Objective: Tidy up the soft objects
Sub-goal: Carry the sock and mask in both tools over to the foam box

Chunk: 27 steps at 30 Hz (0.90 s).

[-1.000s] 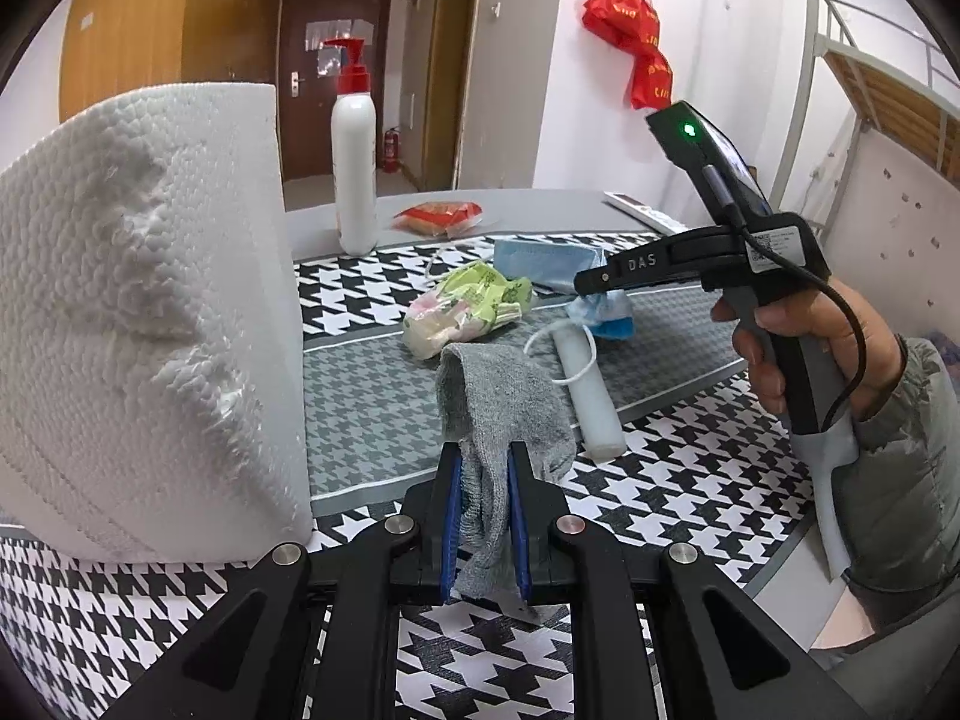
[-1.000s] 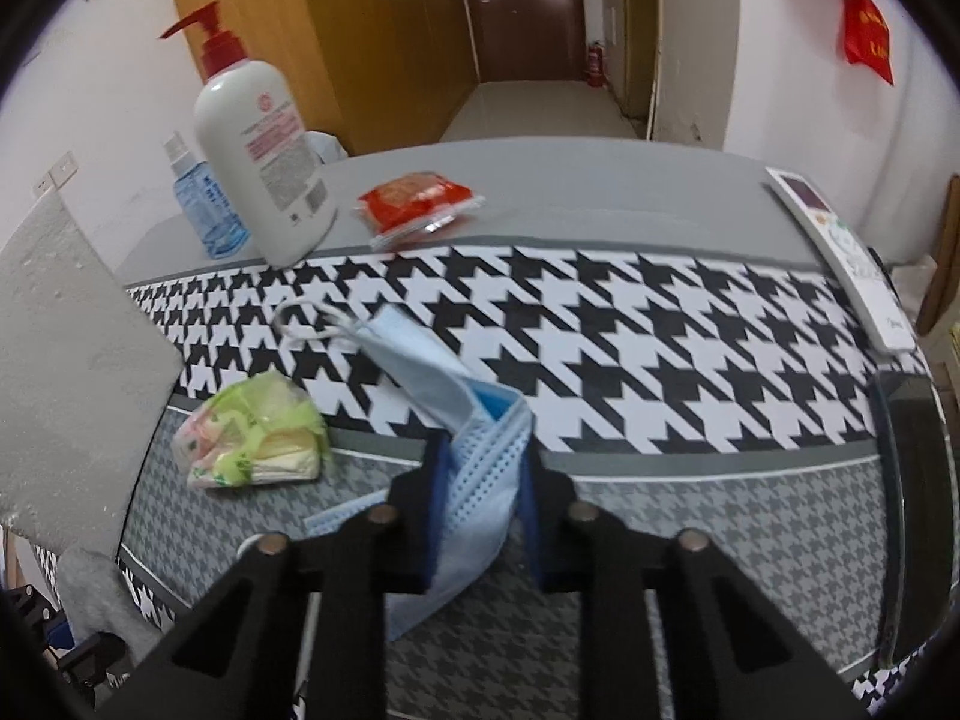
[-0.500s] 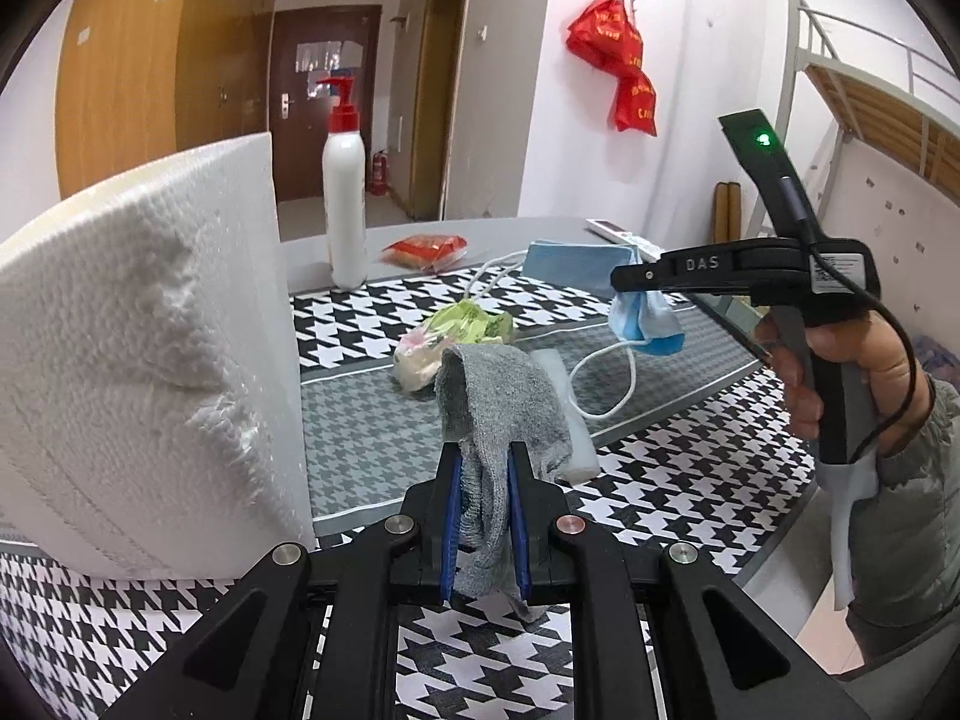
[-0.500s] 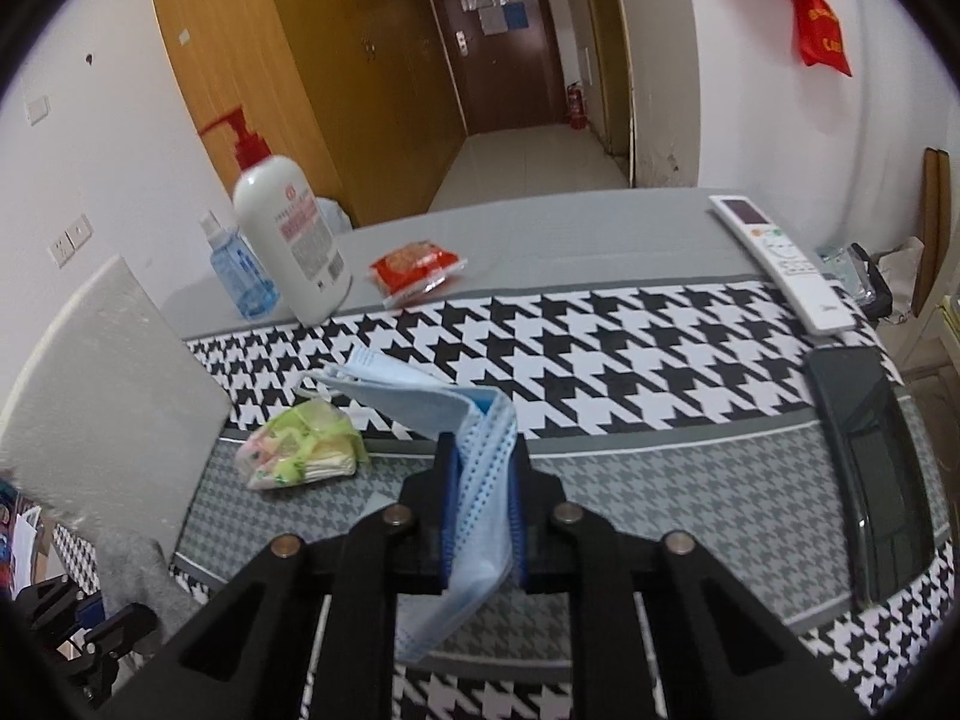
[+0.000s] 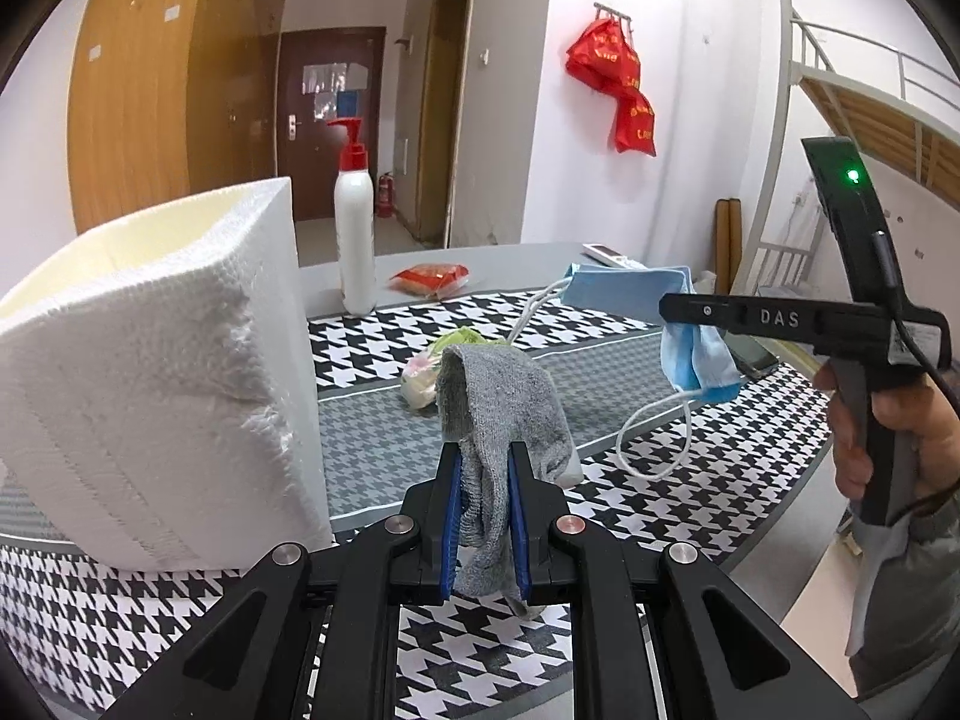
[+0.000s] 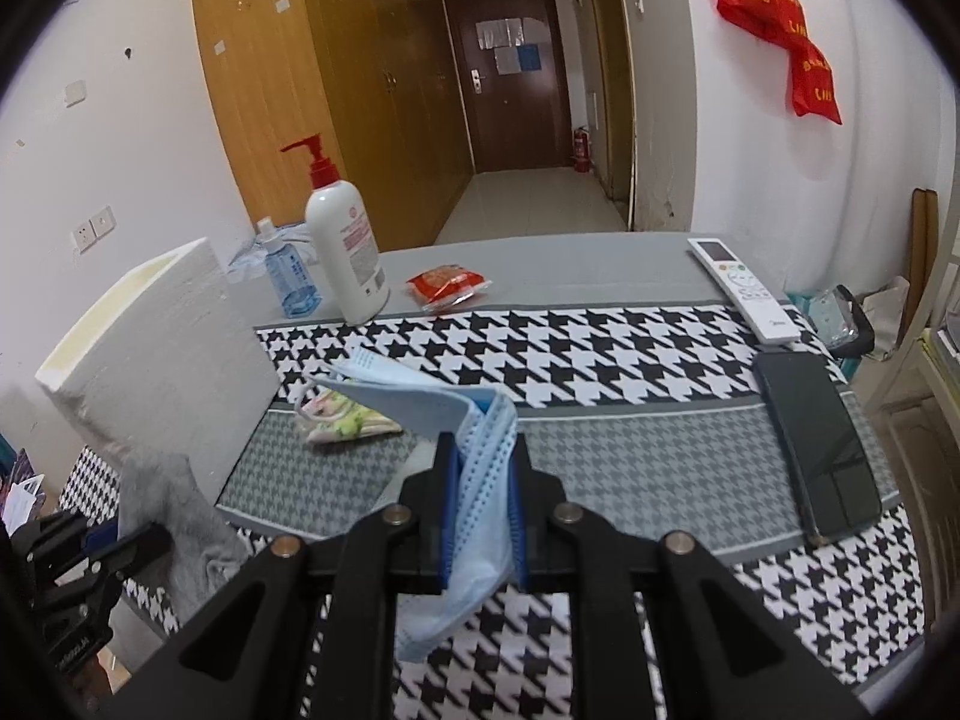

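Grey knit fills the left tool point(image 5: 485, 516): its blue pads are clamped on a sock point(image 5: 501, 414) that stands up between them and flops over at the top, lifted clear of the surface point(image 5: 690, 498). In the left wrist view a white foam box point(image 5: 162, 372) sits at 9 o'clock, just beside the sock, and the right tool point(image 5: 678, 307) reaches in from 3 o'clock, carried by a hand point(image 5: 894, 432) in a grey sleeve. That right tool point(image 6: 482, 510) is closed on a blue mask point(image 6: 474, 480), which is pinched near its fold; one half fans out toward 10 o'clock and the other hangs below the pads, with a white ear loop point(image 5: 654, 438) dangling above the houndstooth cloth. A green and pink packet point(image 6: 345, 423) lies on the grey band of the cloth, behind the mask in the right wrist view. At 12 o'clock stand a white pump bottle point(image 6: 348, 252) and a small blue bottle point(image 6: 288, 273), touching or nearly so, with a red packet point(image 6: 447, 287) near them. At 2 o'clock a white remote point(image 6: 741, 288) lies just behind a dark phone point(image 6: 816, 441).
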{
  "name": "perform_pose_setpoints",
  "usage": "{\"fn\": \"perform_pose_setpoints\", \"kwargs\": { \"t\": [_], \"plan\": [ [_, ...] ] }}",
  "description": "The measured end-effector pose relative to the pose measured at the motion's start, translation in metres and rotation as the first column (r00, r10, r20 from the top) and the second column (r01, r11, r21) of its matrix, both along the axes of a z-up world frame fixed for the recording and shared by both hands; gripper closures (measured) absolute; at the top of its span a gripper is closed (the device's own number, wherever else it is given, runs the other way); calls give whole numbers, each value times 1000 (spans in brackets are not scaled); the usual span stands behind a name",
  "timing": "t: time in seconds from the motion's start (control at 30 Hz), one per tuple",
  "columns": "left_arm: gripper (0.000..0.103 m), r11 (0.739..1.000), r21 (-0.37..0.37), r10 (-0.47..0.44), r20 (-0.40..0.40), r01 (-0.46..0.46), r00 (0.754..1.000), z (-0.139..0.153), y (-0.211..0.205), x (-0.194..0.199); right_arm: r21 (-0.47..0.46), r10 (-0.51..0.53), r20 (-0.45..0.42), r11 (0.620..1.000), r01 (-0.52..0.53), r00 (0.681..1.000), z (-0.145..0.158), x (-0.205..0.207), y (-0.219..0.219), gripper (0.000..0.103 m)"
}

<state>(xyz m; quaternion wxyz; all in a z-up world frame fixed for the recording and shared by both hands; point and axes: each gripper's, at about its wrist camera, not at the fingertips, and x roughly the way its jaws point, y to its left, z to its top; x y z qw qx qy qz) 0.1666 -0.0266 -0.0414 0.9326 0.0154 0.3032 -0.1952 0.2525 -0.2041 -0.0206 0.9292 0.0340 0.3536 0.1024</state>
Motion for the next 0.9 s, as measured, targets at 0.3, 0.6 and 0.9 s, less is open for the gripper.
{"fn": "perform_pose_setpoints", "kwargs": {
  "t": [0.3, 0.6, 0.9],
  "plan": [
    [88, 1000, 2, 8, 34, -8, 999, 10, 5, -15, 13, -7, 40, 1000, 7, 999, 7, -28, 2, 85],
    [88, 1000, -5, 29, 81, -28, 996, 24, 15, -26, 24, 6, 97, 1000, -9, 995, 22, -49, 9, 85],
    [88, 999, -11, 46, 133, -45, 990, 40, 23, -32, 38, 21, 142, 999, -27, 990, 37, -62, 18, 85]
  ]
}}
